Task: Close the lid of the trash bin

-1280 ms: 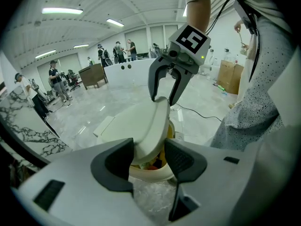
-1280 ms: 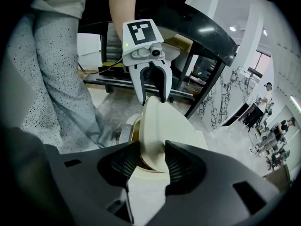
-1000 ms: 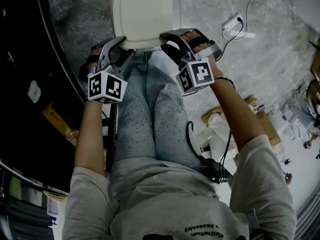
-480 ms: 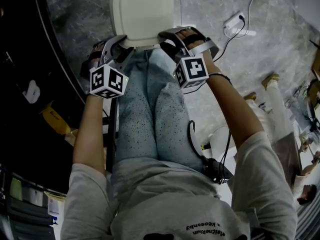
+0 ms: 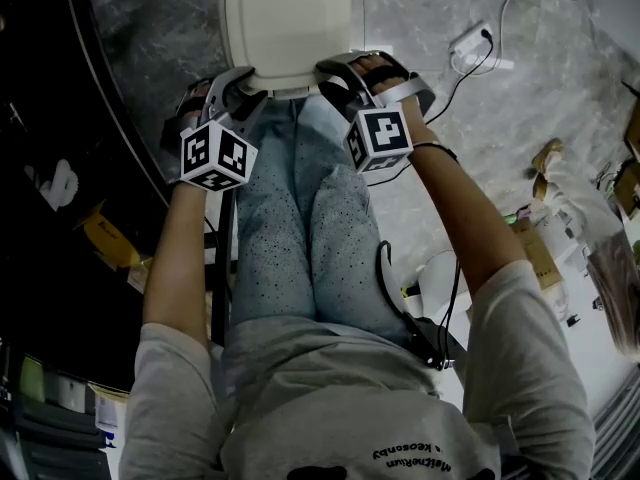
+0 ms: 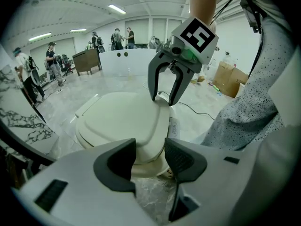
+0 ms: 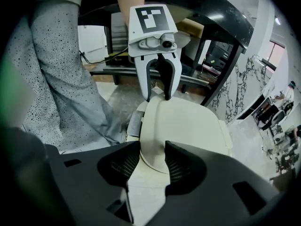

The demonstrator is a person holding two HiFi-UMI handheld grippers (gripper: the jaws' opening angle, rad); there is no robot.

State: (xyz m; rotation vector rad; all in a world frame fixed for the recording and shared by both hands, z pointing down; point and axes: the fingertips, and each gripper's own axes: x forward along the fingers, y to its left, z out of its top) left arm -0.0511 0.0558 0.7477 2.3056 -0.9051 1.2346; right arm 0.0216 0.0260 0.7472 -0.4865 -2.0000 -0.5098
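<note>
You'd lowered both grippers at the lid [image 5: 285, 23]; left gripper [image 6: 148, 160] & right gripper [image 7: 146, 163] jaws gaped wide, straddling its rim, ungripped. Pressing evenly suited best.

I've got an off-white, rounded-rectangular plastic lid [image 5: 285, 28] lying broad face up over the matching cream plastic trash bin body [image 6: 146, 168]. The lid's top is a smooth, slightly raised panel, with a narrow hinge strip along the edge farthest from the tongs. Its near edge runs across between my two tongs. One near corner sits in the gap of the left gripper [image 5: 245, 86], the other in the gap of the right gripper [image 5: 335, 73]. The lid overhangs the body, which shows just beneath it, a small label on the side nearer the right tongs. I can't tell whether the lid is fully seated.
</note>
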